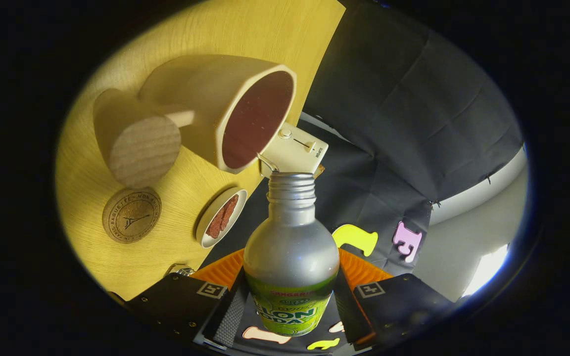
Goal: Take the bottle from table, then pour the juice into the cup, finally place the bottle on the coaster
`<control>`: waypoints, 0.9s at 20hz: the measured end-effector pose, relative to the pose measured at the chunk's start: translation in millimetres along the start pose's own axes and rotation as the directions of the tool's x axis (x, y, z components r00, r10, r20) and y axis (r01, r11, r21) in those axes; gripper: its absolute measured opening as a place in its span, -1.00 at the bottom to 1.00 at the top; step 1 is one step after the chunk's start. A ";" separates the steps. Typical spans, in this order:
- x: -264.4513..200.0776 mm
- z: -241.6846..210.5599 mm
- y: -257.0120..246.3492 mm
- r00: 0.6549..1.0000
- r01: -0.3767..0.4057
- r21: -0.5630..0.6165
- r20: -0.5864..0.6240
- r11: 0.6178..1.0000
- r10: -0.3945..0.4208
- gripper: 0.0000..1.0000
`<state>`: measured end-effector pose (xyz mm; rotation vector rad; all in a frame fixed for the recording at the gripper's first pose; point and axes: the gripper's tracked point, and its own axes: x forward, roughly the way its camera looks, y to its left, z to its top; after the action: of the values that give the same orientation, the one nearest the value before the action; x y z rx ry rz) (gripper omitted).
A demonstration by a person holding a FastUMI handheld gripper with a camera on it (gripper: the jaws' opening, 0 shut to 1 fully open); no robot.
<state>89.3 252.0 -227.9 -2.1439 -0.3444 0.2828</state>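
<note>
A silver bottle [291, 247] with a green label sits between my fingers, and my gripper [290, 301] is shut on its lower body. The view is rolled sideways, so the bottle is tipped, its open threaded neck [292, 187] just short of the rim of a cream cup [225, 109] with a dark red-brown inside [258, 118]. The cup has a round wooden handle end [145, 151]. A round cork coaster [131, 216] with a stamped emblem lies on the wooden table [191, 34], beside the cup. I cannot see any juice flowing.
A small white dish [221, 217] holding reddish-brown pieces rests near the table edge between coaster and bottle. A white boxy device [297, 151] with a knob and slot stands just beyond the bottle's mouth. Black cloth [403, 113] hangs past the table edge.
</note>
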 end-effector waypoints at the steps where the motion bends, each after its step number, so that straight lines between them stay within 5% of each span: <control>1: 0.2 -0.4 0.1 1.000 0.000 0.001 0.000 1.000 0.000 0.60; 18: -2.3 4.0 0.2 1.000 -0.011 -0.047 0.004 0.999 0.011 0.60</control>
<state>85.9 254.2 -230.2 -2.1919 -0.3451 0.2881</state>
